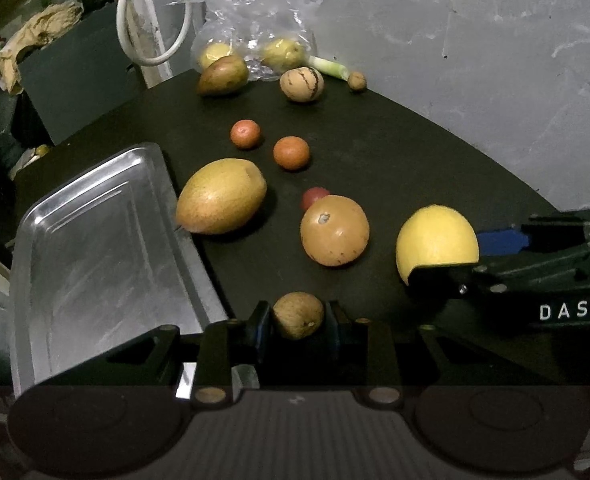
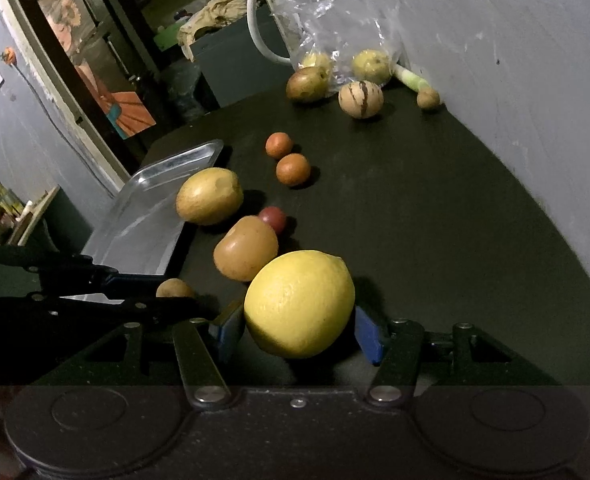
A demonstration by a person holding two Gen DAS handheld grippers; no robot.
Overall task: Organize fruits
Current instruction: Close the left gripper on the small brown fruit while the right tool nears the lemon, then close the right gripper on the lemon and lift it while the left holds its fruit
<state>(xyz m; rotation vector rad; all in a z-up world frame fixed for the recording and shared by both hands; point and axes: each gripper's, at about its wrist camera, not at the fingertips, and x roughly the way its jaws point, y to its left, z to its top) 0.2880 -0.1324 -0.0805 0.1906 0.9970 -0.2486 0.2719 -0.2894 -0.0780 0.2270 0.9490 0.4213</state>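
My left gripper (image 1: pixel 299 314) is shut on a small brown fruit (image 1: pixel 298 315) at the black table's near edge, beside the metal tray (image 1: pixel 95 240). The tray holds no fruit. My right gripper (image 2: pixel 299 330) has its blue pads (image 2: pixel 369 336) closed on a yellow lemon (image 2: pixel 299 304); the left wrist view shows that lemon (image 1: pixel 435 240) at the right, held in the right gripper (image 1: pixel 455 258). The left gripper (image 2: pixel 175 298) with its brown fruit (image 2: pixel 174 289) also shows in the right wrist view, beside the tray (image 2: pixel 143 216).
On the black round table (image 1: pixel 415 152) lie a large yellow-brown fruit (image 1: pixel 221 196), an orange-brown round fruit (image 1: pixel 334 230), a small red fruit (image 1: pixel 315 196), two tangerines (image 1: pixel 245 133) (image 1: pixel 291 153), a striped melon (image 1: pixel 301 85), a pear (image 1: pixel 223 76) and a plastic bag (image 1: pixel 247 32) with fruit by the wall.
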